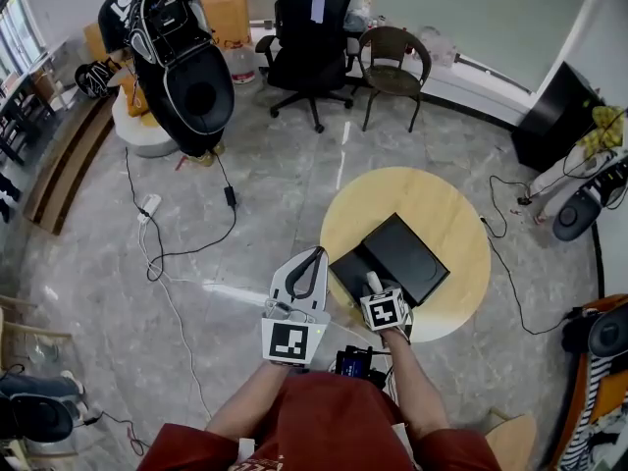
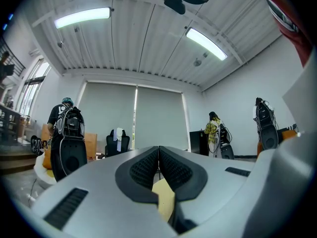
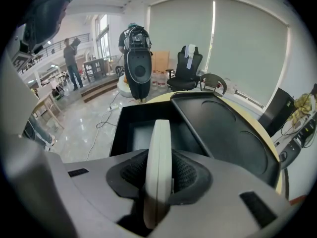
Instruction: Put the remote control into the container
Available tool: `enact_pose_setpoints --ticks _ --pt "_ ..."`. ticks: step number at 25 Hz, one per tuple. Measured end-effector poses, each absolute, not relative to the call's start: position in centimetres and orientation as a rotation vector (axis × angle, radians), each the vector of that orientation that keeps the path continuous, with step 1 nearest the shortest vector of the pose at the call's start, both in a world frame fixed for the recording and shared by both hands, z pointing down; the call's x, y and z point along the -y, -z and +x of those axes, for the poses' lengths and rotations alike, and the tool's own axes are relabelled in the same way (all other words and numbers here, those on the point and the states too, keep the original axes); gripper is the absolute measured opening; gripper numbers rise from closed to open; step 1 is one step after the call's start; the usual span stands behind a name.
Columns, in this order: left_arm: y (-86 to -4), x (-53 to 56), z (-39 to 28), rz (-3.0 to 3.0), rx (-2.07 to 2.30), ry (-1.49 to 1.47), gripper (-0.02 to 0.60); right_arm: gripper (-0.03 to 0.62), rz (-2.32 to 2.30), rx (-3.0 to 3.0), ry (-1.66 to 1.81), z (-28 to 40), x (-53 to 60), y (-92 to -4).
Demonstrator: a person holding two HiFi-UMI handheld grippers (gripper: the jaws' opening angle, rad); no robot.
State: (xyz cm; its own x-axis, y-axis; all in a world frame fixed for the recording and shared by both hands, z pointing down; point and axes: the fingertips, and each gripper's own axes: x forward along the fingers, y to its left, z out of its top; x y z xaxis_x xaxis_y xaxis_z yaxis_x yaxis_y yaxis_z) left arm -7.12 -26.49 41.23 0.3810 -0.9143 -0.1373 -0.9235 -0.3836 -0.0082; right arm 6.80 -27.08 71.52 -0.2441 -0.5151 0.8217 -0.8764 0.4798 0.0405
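Note:
My right gripper [image 3: 157, 168] is shut on a slim white remote control [image 3: 158, 152], held on edge between the pads and sticking out over the open black container [image 3: 131, 114]. In the head view the same gripper [image 1: 376, 290] hangs over the container [image 1: 345, 268] at the near edge of the round yellow table [image 1: 446, 214], with the remote control [image 1: 374, 282] showing as a small white tip. The container's black lid [image 1: 404, 256] lies flat to its right. My left gripper [image 1: 312, 263] is held off the table's left side, jaws shut on nothing and pointing out level into the room [image 2: 158, 163].
A black office chair [image 1: 312, 23] and a brown chair [image 1: 392, 59] stand beyond the table. A person with a large black backpack [image 1: 182, 62] is at the far left. Cables [image 1: 167, 253] trail across the floor on the left. More gear lies at the right wall [image 1: 589, 194].

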Motion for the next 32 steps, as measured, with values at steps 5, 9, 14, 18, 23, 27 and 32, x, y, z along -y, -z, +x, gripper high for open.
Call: enact_pose_setpoints --ticks 5,9,14,18,23,27,32 --pt "-41.2 26.7 -7.0 -2.542 -1.693 -0.154 0.017 0.118 1.13 1.881 -0.58 7.1 27.3 -72.4" --pt "-41.4 26.6 -6.9 -2.549 -1.698 -0.159 0.017 0.119 1.117 1.863 -0.59 7.2 27.2 -73.2" --pt "-41.8 26.5 -6.8 -2.554 -1.691 -0.13 0.017 0.119 1.092 1.84 -0.604 7.1 27.1 -74.0" --pt "-41.7 26.9 -6.9 -2.556 -1.685 -0.118 0.017 0.119 1.083 1.831 -0.607 7.0 27.3 -74.0" --pt "-41.4 26.8 -7.0 -2.554 -1.682 -0.132 0.017 0.12 1.084 1.83 -0.618 7.0 27.3 -73.8" --pt "-41.4 26.8 -6.8 -2.561 -1.674 -0.136 0.017 0.12 1.091 1.832 -0.605 7.0 27.2 -73.7" --pt "-41.3 26.5 -6.5 -2.571 -1.66 -0.142 0.017 0.121 1.08 1.853 -0.629 6.7 26.9 -73.6"
